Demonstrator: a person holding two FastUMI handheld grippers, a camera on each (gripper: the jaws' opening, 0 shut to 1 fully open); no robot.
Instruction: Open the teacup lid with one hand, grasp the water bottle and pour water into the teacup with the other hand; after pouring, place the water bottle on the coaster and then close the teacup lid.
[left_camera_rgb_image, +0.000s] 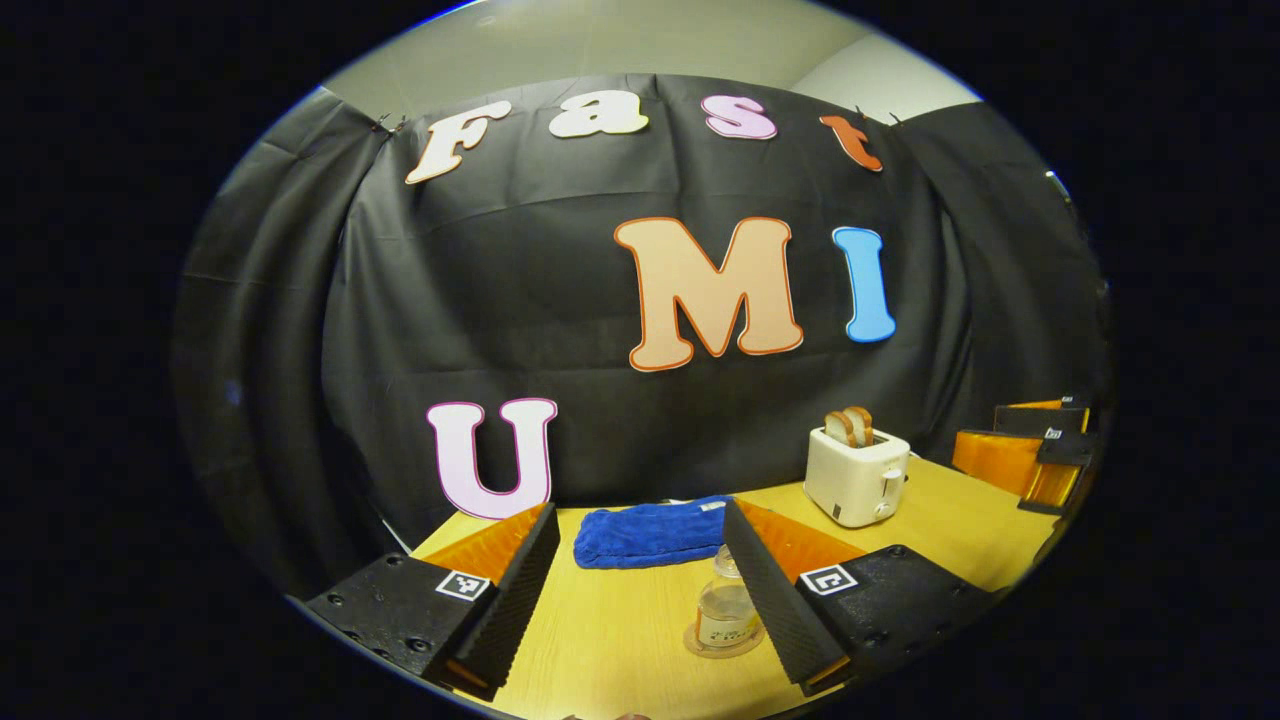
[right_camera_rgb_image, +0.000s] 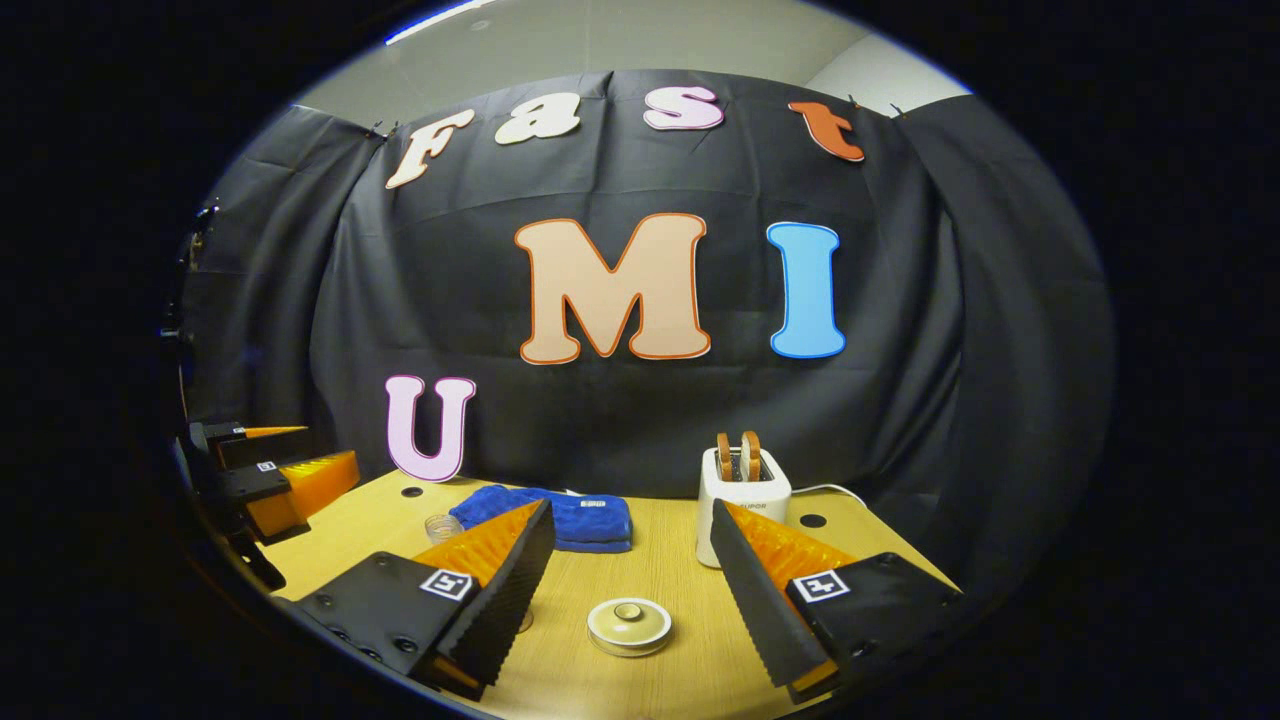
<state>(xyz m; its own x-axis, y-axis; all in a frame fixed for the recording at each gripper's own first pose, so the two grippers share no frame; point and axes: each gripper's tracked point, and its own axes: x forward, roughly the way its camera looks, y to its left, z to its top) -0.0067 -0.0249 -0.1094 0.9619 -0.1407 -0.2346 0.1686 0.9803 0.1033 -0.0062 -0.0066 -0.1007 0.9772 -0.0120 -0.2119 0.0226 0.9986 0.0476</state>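
Jaws: both grippers, left (left_camera_rgb_image: 640, 600) and right (right_camera_rgb_image: 630, 590), stand wide apart, empty.
Bottle (left_camera_rgb_image: 724, 608): bottom centre, on coaster (left_camera_rgb_image: 700, 645); clear, probably slippery; grip mid-body.
Lid (right_camera_rgb_image: 628, 625): bottom centre, on the cup; likely ceramic, fragile; pinch knob.

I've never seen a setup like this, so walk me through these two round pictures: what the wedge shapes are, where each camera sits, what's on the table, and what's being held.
Each picture comes from a fisheye camera riding on a hand-held gripper that a person carries.

In the left gripper view, the two wedges at the bottom are the left hand-held gripper, fingers apart, holding nothing. Ahead of it a water bottle stands on a coaster on the wooden table, with a blue towel and a toaster behind.

In the right gripper view, the right hand-held gripper is open and empty too. Beyond it sits the teacup lid, on the teacup.
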